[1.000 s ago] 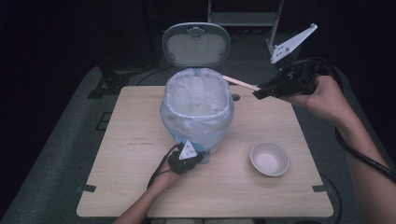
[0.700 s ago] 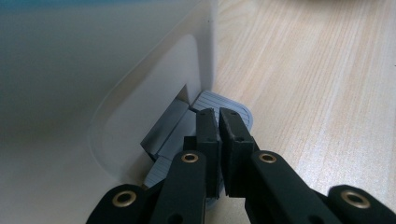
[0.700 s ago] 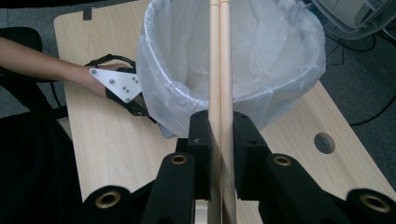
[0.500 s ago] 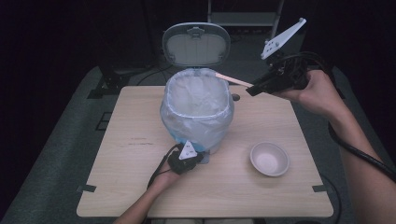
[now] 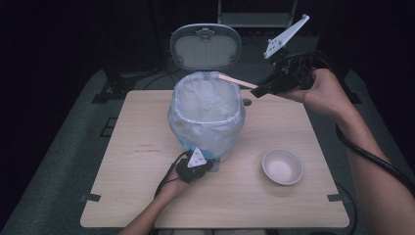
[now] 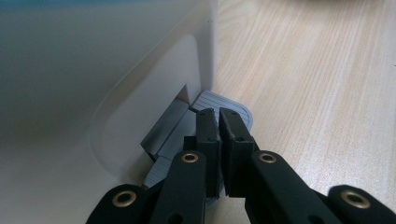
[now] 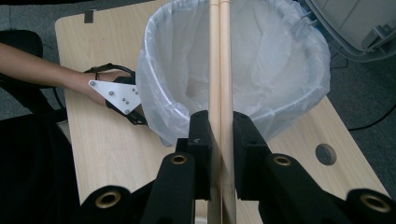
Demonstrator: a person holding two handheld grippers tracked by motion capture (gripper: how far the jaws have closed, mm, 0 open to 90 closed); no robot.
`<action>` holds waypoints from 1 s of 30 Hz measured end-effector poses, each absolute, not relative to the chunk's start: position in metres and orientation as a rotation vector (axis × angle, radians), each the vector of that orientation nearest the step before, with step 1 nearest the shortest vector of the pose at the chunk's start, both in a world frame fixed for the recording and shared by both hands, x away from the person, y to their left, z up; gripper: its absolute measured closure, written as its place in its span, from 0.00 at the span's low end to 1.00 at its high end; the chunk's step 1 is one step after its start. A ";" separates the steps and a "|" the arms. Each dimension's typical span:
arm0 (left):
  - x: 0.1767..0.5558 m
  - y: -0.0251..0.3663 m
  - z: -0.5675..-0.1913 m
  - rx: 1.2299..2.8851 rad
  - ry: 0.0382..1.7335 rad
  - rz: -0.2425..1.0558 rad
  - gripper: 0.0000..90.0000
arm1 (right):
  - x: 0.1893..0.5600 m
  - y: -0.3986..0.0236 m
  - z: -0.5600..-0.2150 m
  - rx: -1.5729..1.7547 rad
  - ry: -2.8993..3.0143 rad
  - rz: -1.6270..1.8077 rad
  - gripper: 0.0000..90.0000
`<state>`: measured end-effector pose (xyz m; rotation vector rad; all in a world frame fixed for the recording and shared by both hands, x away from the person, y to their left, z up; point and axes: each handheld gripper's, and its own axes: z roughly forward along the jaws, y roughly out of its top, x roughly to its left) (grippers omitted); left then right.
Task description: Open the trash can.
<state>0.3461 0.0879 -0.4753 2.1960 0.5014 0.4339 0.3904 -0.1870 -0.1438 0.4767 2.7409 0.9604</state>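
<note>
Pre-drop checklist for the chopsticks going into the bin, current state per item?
1. Grip: right gripper clamped on the chopsticks, both sticks side by side between the pads: ok.
2. Lid up, leaning back behind the bin: ok.
3. Pedal pressed by the left gripper, jaws closed, tips on the pedal: ok.
4. Stick tips over the bin opening: ok in the high view, tips just past the rim.
5. Liner bag folded over the rim, mouth open: ok.
6. Bowl clear of the drop path, off to the side on the table: ok.
</note>
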 end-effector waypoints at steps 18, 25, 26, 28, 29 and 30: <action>0.346 0.088 -0.475 2.195 0.501 0.433 0.97 | 0.398 -0.172 -0.141 0.462 2.754 0.945 0.88; 0.346 0.088 -0.476 2.194 0.501 0.433 0.97 | 0.401 -0.168 -0.141 0.459 2.762 0.941 0.88; 0.346 0.088 -0.476 2.194 0.500 0.433 0.98 | 0.401 -0.167 -0.141 0.458 2.763 0.939 0.88; 0.346 0.088 -0.476 2.194 0.501 0.433 0.97 | 0.402 -0.166 -0.141 0.457 2.763 0.938 0.88; 0.346 0.088 -0.475 2.195 0.500 0.433 0.98 | 0.402 -0.166 -0.141 0.458 2.763 0.938 0.87; 0.346 0.088 -0.475 2.195 0.500 0.433 0.98 | 0.402 -0.165 -0.141 0.456 2.764 0.933 0.88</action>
